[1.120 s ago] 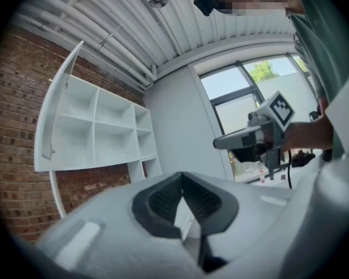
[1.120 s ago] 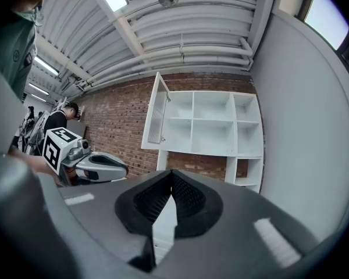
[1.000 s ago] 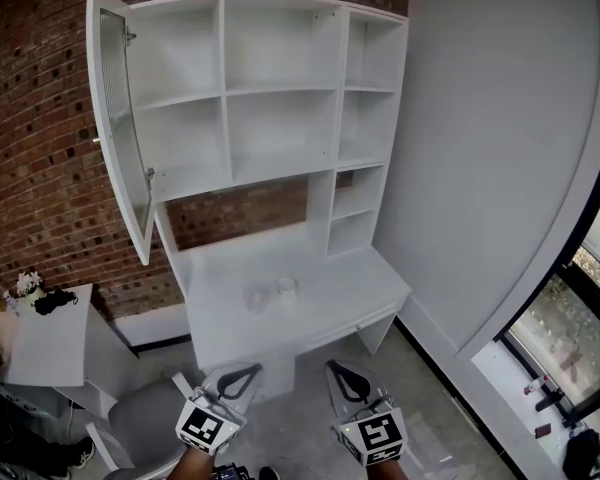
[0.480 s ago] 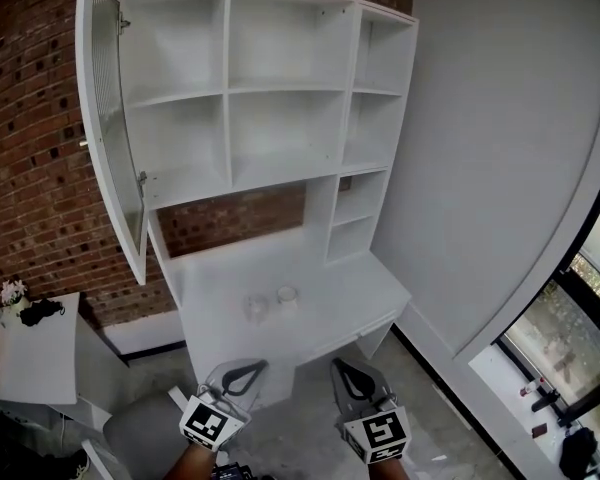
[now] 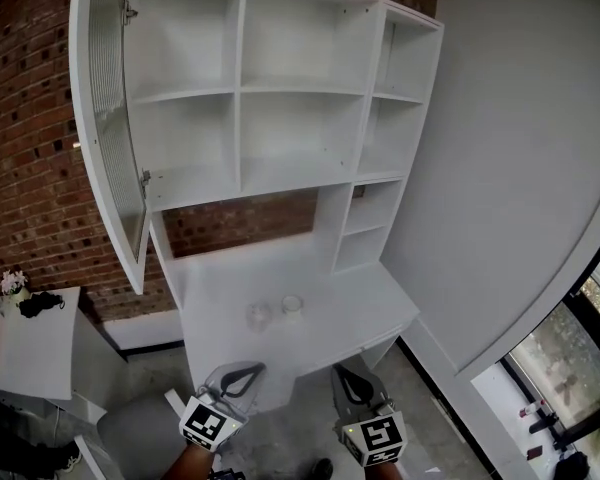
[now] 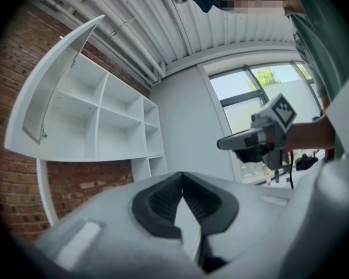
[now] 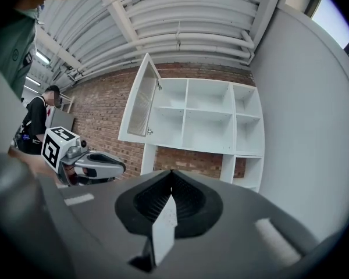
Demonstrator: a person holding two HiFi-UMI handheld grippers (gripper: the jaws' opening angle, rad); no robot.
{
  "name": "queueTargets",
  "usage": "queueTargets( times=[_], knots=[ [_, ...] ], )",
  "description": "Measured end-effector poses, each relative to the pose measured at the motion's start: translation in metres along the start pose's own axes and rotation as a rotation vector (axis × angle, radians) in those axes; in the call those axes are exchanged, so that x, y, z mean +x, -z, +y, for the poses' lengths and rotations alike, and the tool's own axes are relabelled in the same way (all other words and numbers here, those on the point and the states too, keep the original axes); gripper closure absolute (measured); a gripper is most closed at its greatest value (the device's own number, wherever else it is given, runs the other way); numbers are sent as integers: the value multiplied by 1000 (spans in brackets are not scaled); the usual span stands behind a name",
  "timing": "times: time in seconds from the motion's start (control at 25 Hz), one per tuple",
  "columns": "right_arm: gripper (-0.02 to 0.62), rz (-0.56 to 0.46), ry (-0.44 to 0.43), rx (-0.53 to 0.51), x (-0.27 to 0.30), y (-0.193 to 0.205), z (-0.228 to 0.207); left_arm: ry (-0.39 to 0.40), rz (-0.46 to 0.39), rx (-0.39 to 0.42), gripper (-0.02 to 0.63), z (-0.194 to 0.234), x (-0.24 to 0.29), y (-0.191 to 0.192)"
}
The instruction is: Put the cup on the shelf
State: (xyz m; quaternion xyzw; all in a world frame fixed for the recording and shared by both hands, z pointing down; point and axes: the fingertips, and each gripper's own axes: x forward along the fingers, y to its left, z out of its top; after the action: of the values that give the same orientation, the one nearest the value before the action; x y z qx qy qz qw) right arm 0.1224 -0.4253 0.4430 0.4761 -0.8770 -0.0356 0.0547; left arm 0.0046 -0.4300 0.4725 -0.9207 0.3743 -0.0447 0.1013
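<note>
On the white desk (image 5: 230, 273) stand two small cups side by side: a clear glass one (image 5: 258, 316) and a white one (image 5: 292, 304). Above the desk, against the brick wall, hangs the white shelf unit (image 5: 280, 176), whose compartments show nothing inside and whose left door (image 5: 108, 128) is swung open. My left gripper (image 5: 242, 372) and right gripper (image 5: 346, 374) are held level at the bottom of the head view, short of the desk's front edge. Both are shut with nothing between the jaws. The shelf unit (image 6: 99, 121) (image 7: 189, 127) also shows beyond each gripper's shut tip (image 6: 182, 176) (image 7: 171, 172).
A small white side table (image 5: 35, 358) with flowers (image 5: 13, 282) and a dark item stands at the left. A grey chair (image 5: 140, 430) is below left of the desk. A grey wall (image 5: 520, 148) and a window (image 5: 580, 353) close the right side. A person (image 7: 38, 124) stands far left.
Both grippers and the head camera have moved toward the desk; the shelf unit and cups look larger and nearer. Both grippers stayed shut and side by side.
</note>
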Motion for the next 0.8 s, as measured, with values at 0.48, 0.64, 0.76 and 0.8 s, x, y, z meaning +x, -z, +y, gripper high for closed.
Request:
queueTargets(
  times=[0.48,0.64,0.76,0.8],
  knots=[
    [591,-21,-184,-1,51,8,-76,-158,57,1,603,13,78,5],
    [591,-37,-234,-1,66,16,-99,-213,81,-5,603,16,98,11],
    [591,-42,-270,6,72,22,-110,-251,105,-5,603,16,108,18],
    [591,-43,-280,8,75,23,-114,-262,117,1,603,17,111,20]
  ],
)
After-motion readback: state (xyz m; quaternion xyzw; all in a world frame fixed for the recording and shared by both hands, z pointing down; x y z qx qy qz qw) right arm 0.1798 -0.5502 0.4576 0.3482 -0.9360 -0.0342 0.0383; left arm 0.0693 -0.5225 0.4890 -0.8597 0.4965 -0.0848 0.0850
